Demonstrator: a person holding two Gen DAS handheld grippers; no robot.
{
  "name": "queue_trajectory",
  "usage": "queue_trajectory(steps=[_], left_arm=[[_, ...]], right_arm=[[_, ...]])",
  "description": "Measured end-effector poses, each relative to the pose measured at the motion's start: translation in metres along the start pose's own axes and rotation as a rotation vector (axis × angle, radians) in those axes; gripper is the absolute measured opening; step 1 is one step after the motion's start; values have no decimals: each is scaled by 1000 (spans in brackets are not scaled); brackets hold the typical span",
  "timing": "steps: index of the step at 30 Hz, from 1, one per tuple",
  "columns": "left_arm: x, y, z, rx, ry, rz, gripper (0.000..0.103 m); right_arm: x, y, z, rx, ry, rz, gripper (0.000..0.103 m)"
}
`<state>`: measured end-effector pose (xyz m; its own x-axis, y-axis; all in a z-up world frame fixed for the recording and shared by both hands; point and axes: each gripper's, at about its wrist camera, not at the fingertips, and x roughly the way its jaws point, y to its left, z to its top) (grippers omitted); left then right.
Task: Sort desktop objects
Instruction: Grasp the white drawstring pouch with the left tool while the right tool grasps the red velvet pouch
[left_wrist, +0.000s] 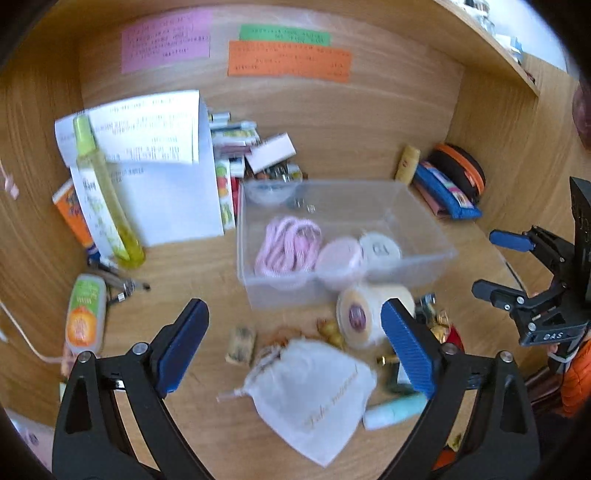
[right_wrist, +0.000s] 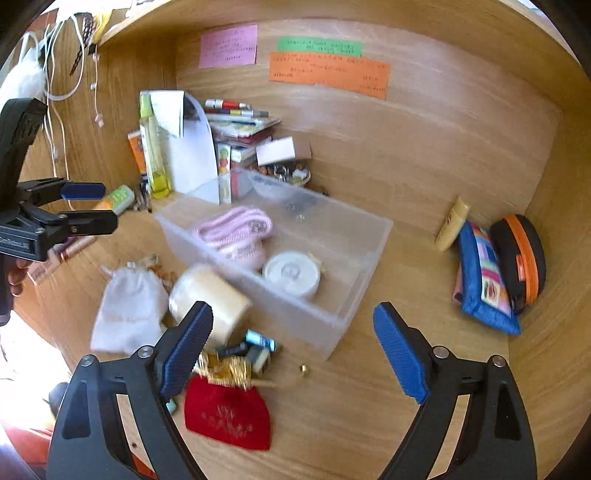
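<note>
A clear plastic bin (left_wrist: 424, 254) (right_wrist: 354, 310) stands mid-desk and holds a pink coiled cable (left_wrist: 284, 247) (right_wrist: 236, 225), a pink round case (left_wrist: 340, 258) and a white round tin (left_wrist: 380, 249) (right_wrist: 291, 275). In front of it lie a cream tape roll (left_wrist: 364, 314) (right_wrist: 210, 299), a white drawstring pouch (left_wrist: 310, 391) (right_wrist: 127, 310), a red pouch (right_wrist: 229, 410) and small items. My left gripper (left_wrist: 295, 347) is open and empty above the white pouch. My right gripper (right_wrist: 291, 345) is open and empty above the red pouch and the bin's near corner.
A yellow spray bottle (left_wrist: 107, 199) (right_wrist: 153, 155), papers (left_wrist: 173, 192) and small boxes (left_wrist: 236, 147) stand at the back left. A blue pouch (right_wrist: 484, 280) and a black-orange case (right_wrist: 521, 258) lean at the right wall. A green-orange bottle (left_wrist: 85, 310) lies left.
</note>
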<state>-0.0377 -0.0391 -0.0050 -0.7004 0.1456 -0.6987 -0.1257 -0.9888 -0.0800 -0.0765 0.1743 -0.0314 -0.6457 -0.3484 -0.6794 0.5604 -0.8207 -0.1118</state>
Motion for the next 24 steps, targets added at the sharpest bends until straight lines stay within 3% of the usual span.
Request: queue_trajectory(steps=[14, 24], left_arm=[[38, 5, -60, -129, 174, -64, 95], [64, -2, -58, -146, 212, -21, 98]], right_arm=[[34, 18, -62, 17, 122, 138, 87], [46, 26, -64, -8, 126, 148, 87]])
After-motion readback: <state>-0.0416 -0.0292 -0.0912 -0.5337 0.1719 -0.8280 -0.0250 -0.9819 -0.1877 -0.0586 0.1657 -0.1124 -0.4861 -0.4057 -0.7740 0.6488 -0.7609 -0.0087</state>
